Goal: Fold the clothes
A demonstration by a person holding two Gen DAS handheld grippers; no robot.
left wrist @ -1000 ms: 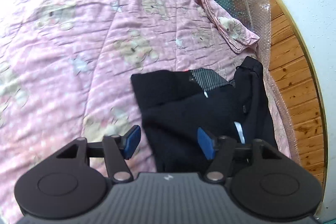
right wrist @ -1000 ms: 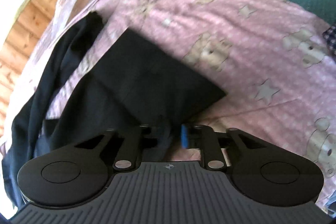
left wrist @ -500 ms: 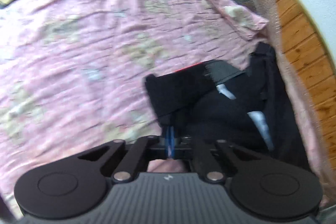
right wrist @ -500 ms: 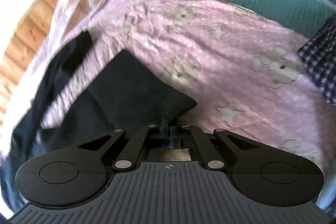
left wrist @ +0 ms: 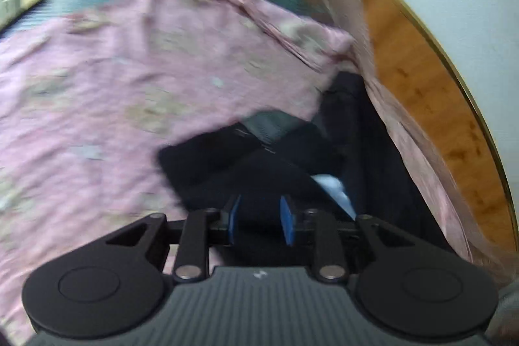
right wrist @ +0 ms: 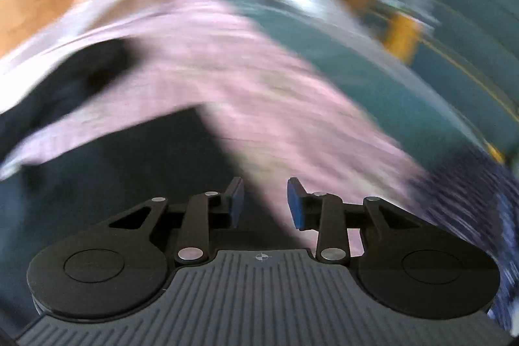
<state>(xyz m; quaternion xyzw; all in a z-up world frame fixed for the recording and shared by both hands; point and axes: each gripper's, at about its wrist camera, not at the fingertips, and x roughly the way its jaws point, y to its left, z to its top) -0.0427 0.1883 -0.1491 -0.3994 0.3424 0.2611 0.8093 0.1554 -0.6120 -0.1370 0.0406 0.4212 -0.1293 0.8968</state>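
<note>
- Where the left wrist view looks forward, the left gripper [left wrist: 259, 218] has its two blue-padded fingers [left wrist: 234, 218] parted with a gap between them and nothing pinched; they are released.
- Ahead of and beneath those fingers lies the dark navy folded garment [left wrist: 246, 164], its near edge directly under the pads; whether the pads touch the cloth cannot be told.
- A grey mesh panel [left wrist: 272, 125] and a pale label [left wrist: 334, 187] show on the garment, beyond and to the right of the fingers.
- The garment rests on a pink quilted blanket with a pale bear print [left wrist: 113, 93], which spreads left of and beyond the fingers; a wooden floor [left wrist: 418, 80] runs along the right.
- In the right wrist view, heavily blurred, the right gripper [right wrist: 265, 205] likewise stands released, its blue pads [right wrist: 295, 206] apart and holding nothing.
- The same dark garment [right wrist: 136, 164] lies ahead and left of these fingers, one corner reaching between them.
- Pink blanket [right wrist: 259, 80] extends ahead and right; a dark blue checked cloth [right wrist: 467, 200] lies at the far right.
</note>
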